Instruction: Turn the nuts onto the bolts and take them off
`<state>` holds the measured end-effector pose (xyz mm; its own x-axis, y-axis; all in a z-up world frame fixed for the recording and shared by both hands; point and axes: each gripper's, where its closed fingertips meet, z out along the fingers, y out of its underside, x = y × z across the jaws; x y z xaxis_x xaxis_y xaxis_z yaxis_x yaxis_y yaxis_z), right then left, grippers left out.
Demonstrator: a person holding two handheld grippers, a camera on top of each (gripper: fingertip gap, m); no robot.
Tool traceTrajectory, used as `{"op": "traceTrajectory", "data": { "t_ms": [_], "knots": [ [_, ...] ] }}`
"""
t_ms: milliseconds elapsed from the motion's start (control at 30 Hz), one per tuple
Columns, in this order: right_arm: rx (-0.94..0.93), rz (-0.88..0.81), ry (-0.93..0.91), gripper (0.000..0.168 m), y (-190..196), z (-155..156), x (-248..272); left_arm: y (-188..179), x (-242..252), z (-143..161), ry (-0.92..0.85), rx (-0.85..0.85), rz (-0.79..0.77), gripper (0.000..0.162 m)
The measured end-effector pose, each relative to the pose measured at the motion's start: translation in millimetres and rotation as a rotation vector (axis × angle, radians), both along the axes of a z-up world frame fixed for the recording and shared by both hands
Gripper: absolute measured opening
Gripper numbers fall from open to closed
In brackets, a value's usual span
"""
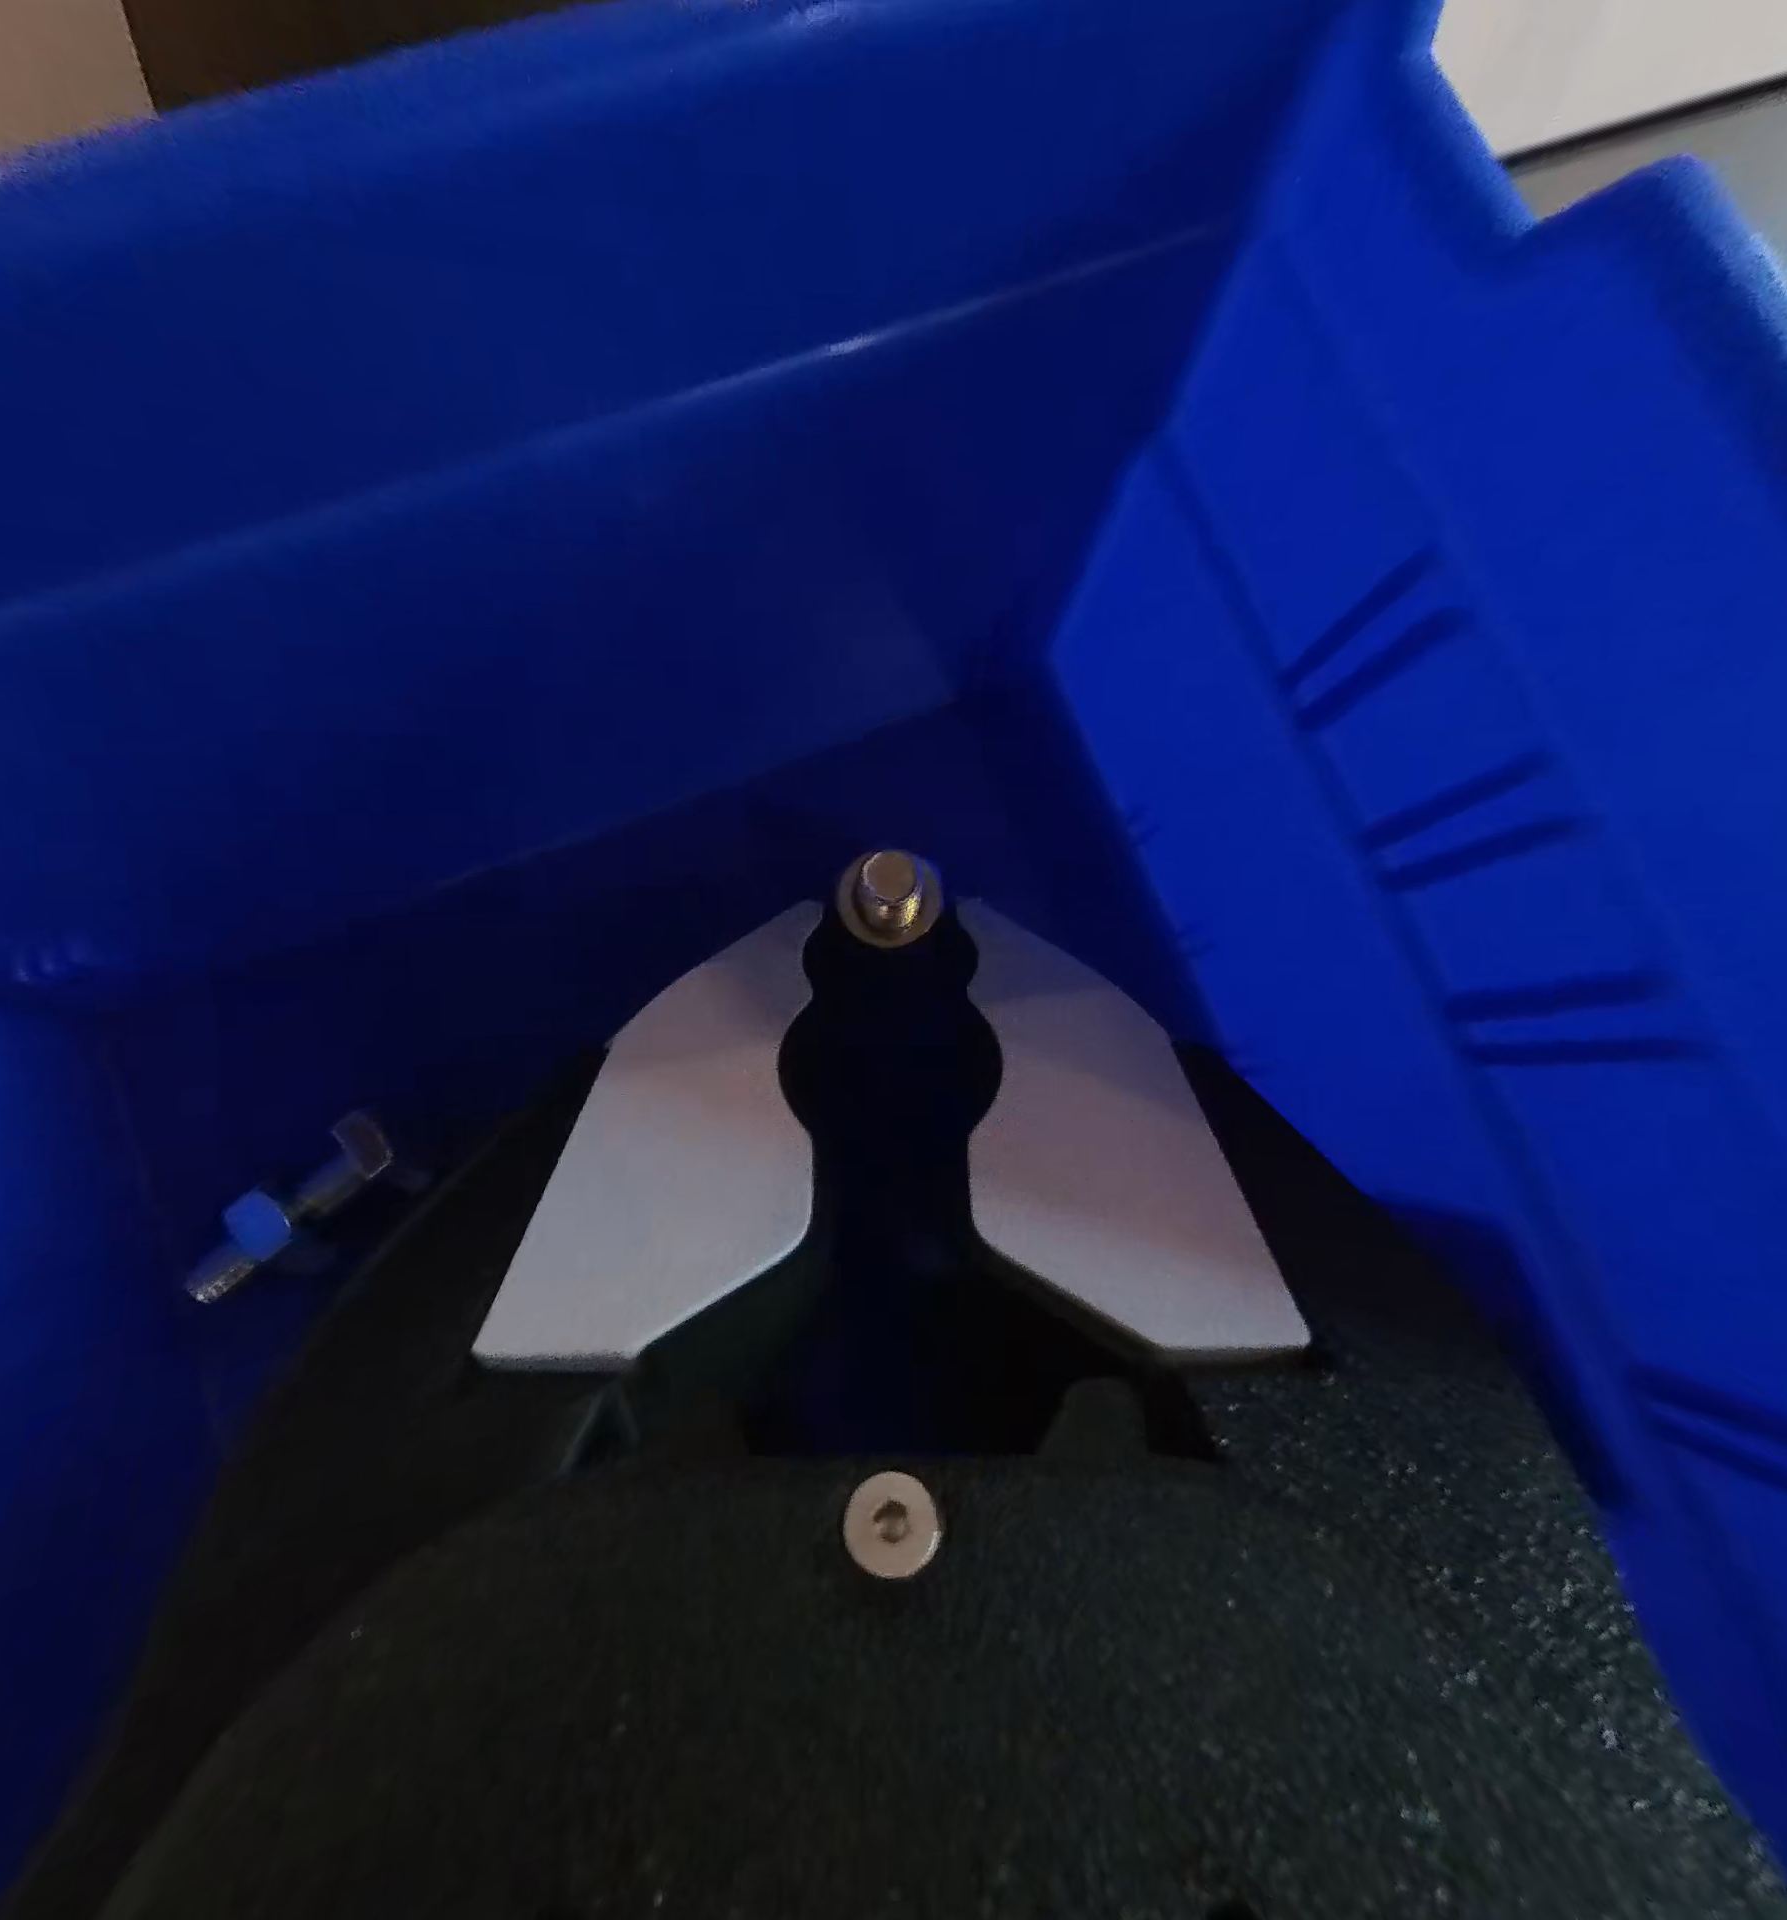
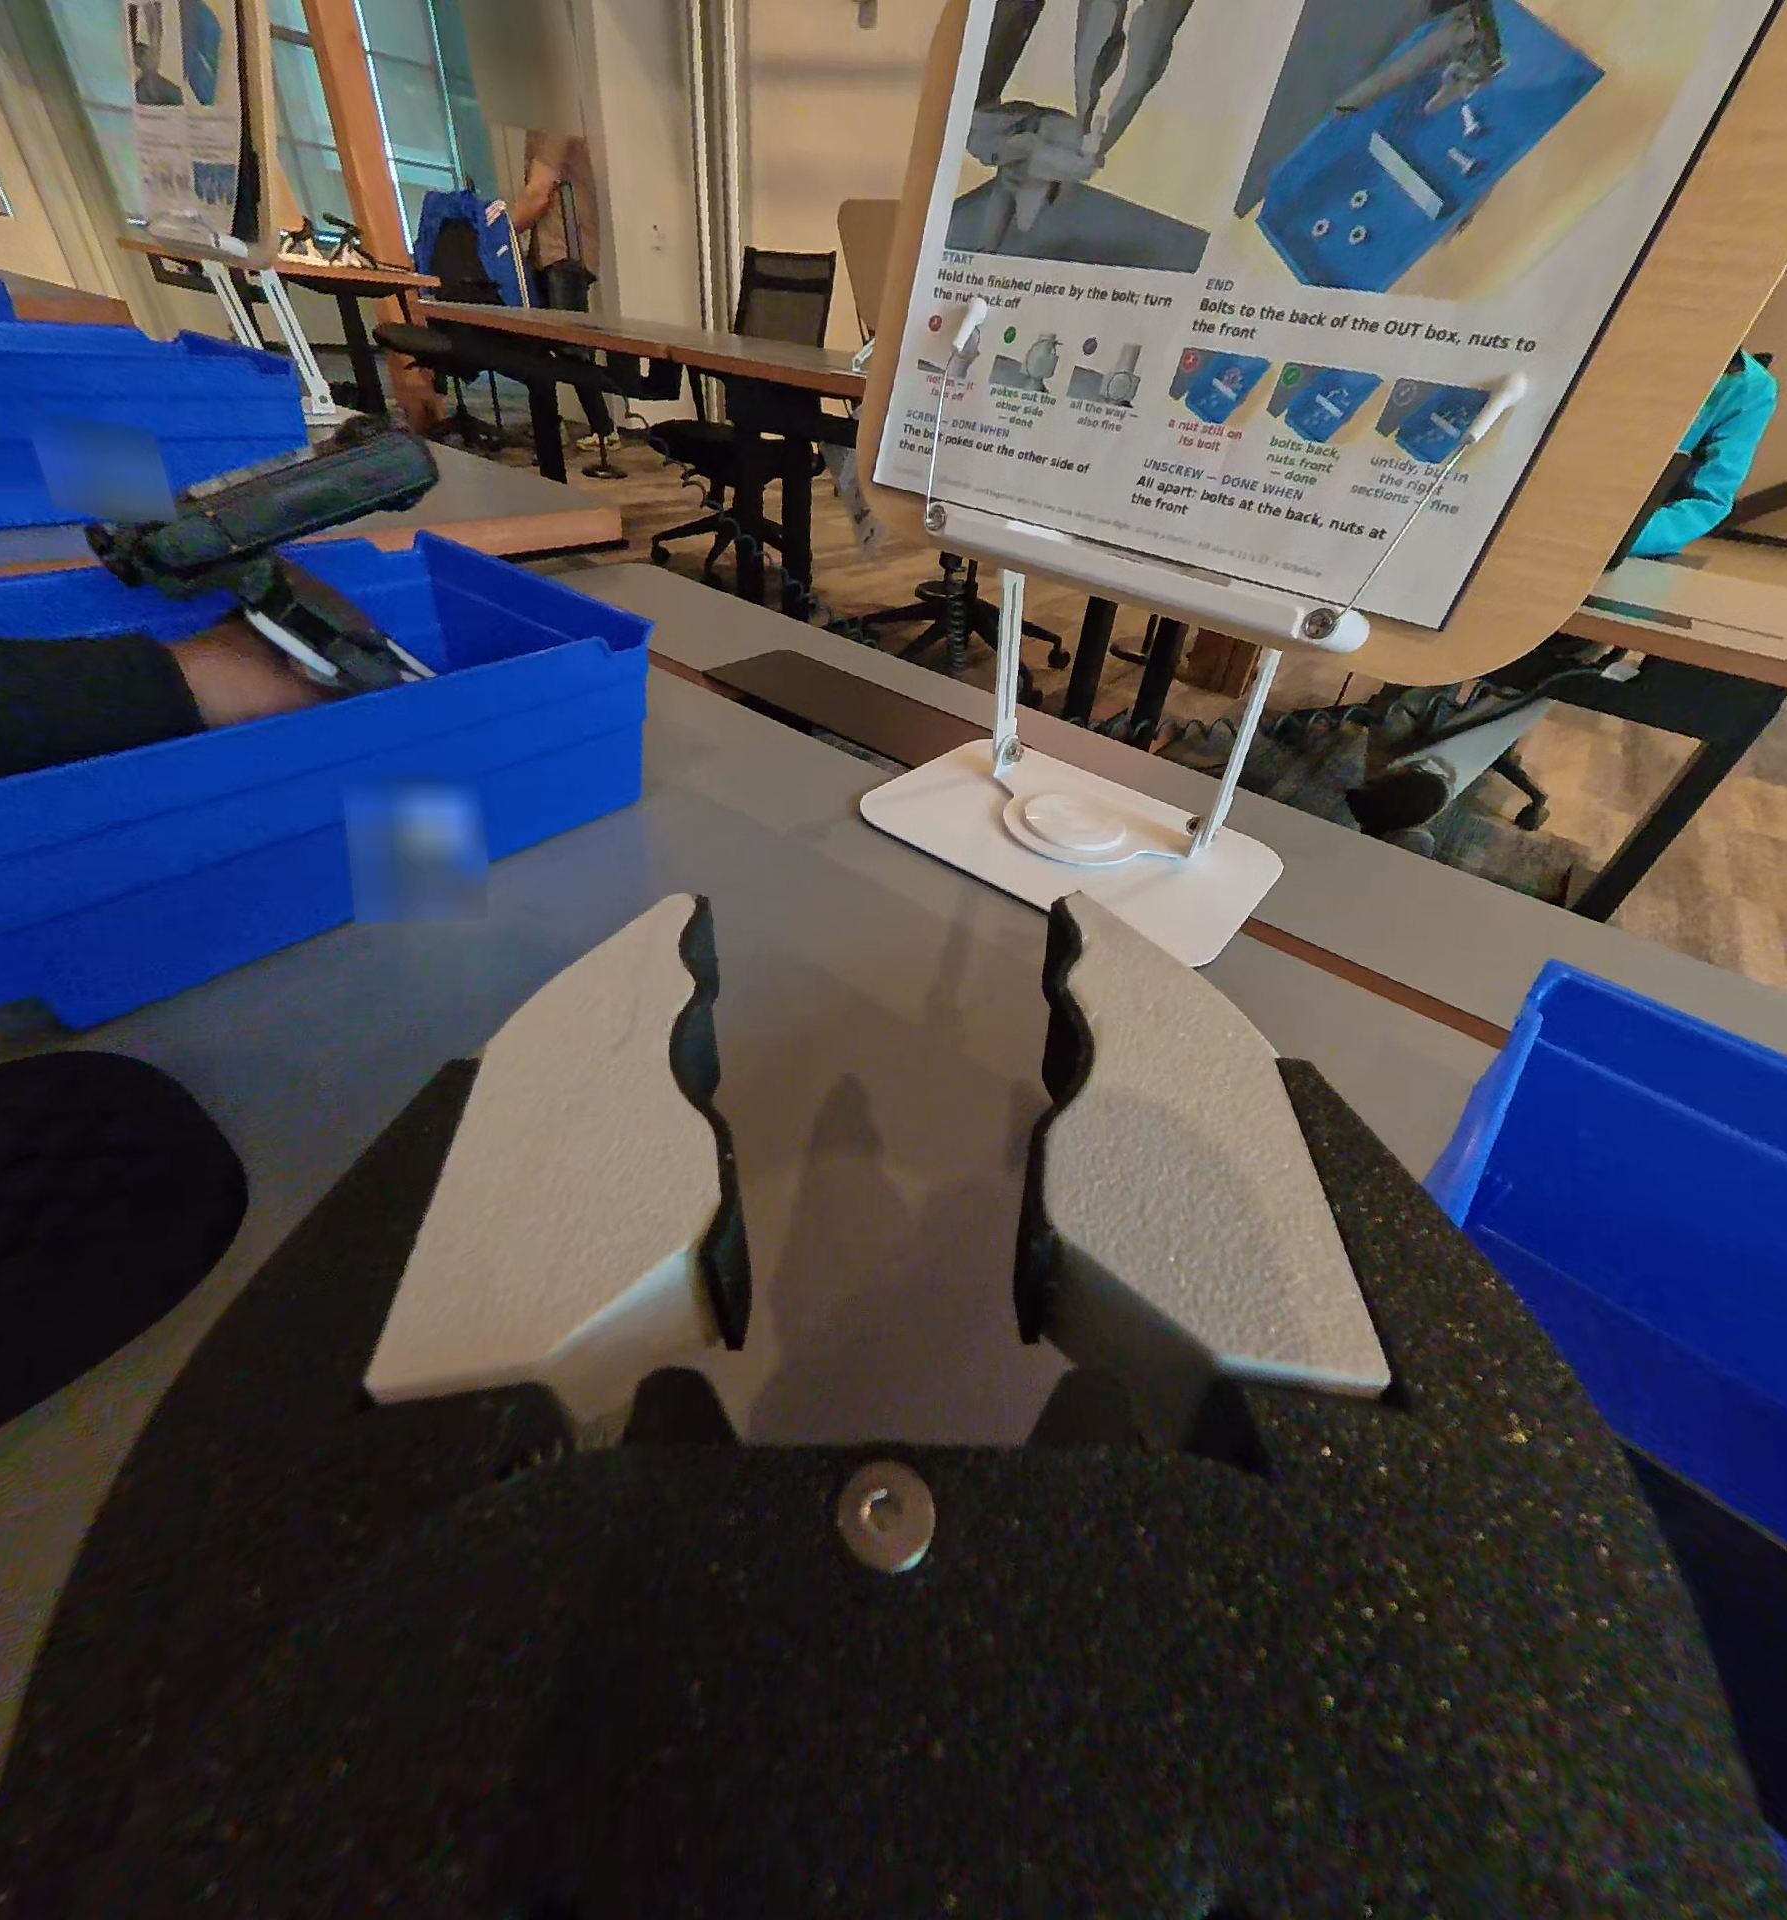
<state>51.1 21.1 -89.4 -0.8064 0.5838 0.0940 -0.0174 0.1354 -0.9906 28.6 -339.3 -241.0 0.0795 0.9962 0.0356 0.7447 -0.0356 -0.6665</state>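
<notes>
In the left wrist view my left gripper [image 1: 889, 916] is down inside a blue bin [image 1: 556, 499]. Its grey fingertips are closed on a steel bolt [image 1: 884, 883] with a metal ring, a nut or washer, around its thread. A second bolt with a pale blue nut [image 1: 286, 1210] lies on the bin floor to the left. In the right wrist view my right gripper [image 2: 873, 920] is open and empty over the grey table [image 2: 847, 852]. The left gripper [image 2: 265, 561] shows there, held by a hand inside the left blue bin [image 2: 515, 727].
A blue ribbed wall or second bin [image 1: 1440, 779] stands close on the right of the left gripper. A white stand [image 2: 1076, 831] holding an instruction sheet is straight ahead of the right gripper. Another blue bin [image 2: 1678, 1195] is at right, a black pad [image 2: 58, 1226] at left. About 40 cm separates my left fingertips from my right.
</notes>
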Motion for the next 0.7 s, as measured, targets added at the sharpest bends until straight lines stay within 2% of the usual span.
{"op": "traceTrajectory", "data": {
  "t_ms": [200, 367, 533, 700],
  "knots": [
    [0.031, 0.001, 0.001, 0.059, -2.2, -4.2, 0.1, 2.4, 7.1, 11.1, 0.055, -0.009, -0.028, 0.019],
    [0.075, 0.017, 0.014, 0.057, -6.9, -7.7, 2.6, 23.3, 25.1, 53.6, 0.123, -0.054, -0.131, 0.019],
    [0.084, 0.073, 0.025, 0.056, -14.2, -3.2, 10.4, 75.3, 54.4, 108.6, 0.176, -0.092, -0.327, 0.019],
    [0.113, 0.194, 0.067, 0.054, -23.7, 12.6, 32.5, 139.9, 85.9, 141.0, 0.214, -0.086, -0.524, 0.018]
  ]
}}
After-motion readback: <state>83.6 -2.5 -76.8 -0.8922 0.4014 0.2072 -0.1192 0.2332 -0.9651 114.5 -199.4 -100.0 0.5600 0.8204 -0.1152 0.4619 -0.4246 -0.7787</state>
